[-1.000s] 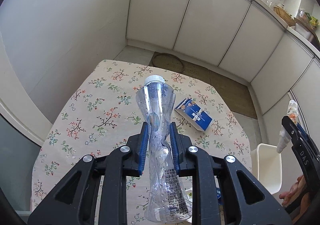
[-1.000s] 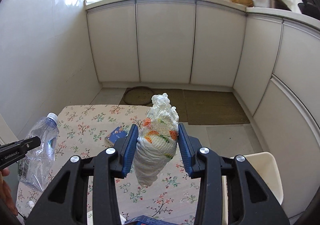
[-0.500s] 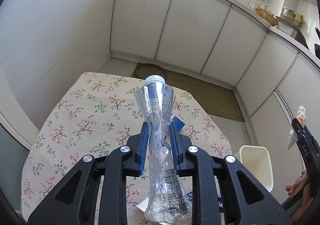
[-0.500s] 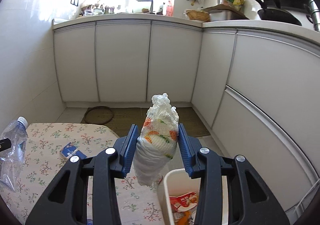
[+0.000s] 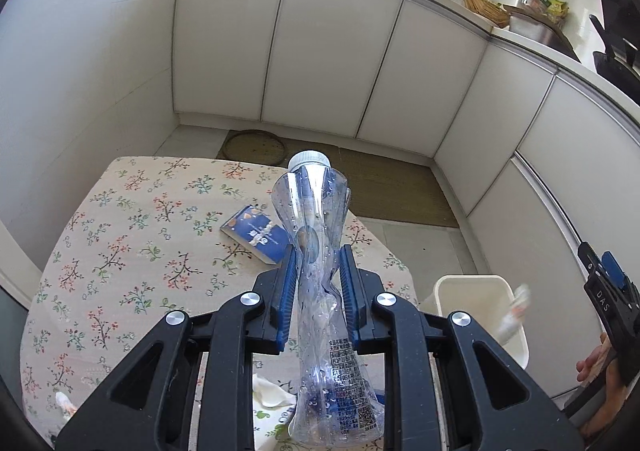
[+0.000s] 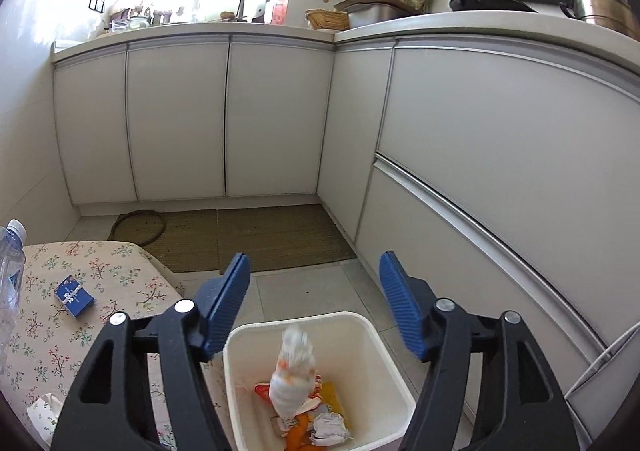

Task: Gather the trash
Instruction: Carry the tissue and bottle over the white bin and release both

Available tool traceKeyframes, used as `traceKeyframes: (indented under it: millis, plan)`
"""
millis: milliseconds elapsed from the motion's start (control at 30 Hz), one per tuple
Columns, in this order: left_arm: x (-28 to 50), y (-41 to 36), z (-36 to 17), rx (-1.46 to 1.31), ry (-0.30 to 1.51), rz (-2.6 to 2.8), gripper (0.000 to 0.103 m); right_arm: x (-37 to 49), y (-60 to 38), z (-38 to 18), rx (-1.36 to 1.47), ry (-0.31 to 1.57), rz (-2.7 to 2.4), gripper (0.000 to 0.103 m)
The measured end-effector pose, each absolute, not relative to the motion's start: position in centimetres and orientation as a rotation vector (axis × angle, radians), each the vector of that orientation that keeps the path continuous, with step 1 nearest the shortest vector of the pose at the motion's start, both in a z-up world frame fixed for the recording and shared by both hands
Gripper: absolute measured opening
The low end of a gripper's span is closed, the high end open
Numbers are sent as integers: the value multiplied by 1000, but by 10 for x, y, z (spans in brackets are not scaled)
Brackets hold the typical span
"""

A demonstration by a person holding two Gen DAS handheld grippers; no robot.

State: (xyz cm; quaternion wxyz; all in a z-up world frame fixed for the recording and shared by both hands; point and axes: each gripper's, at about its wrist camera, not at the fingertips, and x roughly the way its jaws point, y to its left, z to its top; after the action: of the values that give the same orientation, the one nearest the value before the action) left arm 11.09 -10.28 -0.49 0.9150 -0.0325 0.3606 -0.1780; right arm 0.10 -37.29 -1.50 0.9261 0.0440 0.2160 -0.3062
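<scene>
My left gripper (image 5: 318,263) is shut on a crushed clear plastic bottle (image 5: 320,291) with a white cap, held upright above the flowered table (image 5: 120,251). My right gripper (image 6: 314,287) hangs over the white trash bin (image 6: 384,347), its jaws opening with nothing pressed between them. The white and orange paper wad (image 6: 292,375) is blurred, falling into the bin among other wrappers; in the left wrist view the wad (image 5: 514,313) drops beside the right gripper (image 5: 608,291) over the bin (image 5: 472,291). A blue carton (image 5: 256,233) lies on the table.
A crumpled white tissue (image 5: 268,391) lies on the table near me. White kitchen cabinets (image 6: 480,171) wrap the far and right sides. A brown mat (image 6: 256,239) and a round hoop (image 6: 138,227) lie on the tiled floor. A person's hand (image 5: 596,359) holds the right gripper.
The right gripper swung right from over the table to above the bin and let go of the paper wad, which is falling in. The left gripper moved rightwards with the bottle.
</scene>
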Motion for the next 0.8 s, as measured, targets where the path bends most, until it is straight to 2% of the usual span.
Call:
traceKeyframes:
  millis: [100, 200, 800]
  plan:
    - [104, -122, -4, -55, 731, -406, 21, -12, -382, -12, 85, 413, -670, 88]
    - [96, -145, -4, -38, 723, -451, 21, -25, -393, -11, 72, 386, -720, 94]
    - [53, -297, -31, 3, 776, -722, 21, -80, -479, -20, 151, 454, -898, 96]
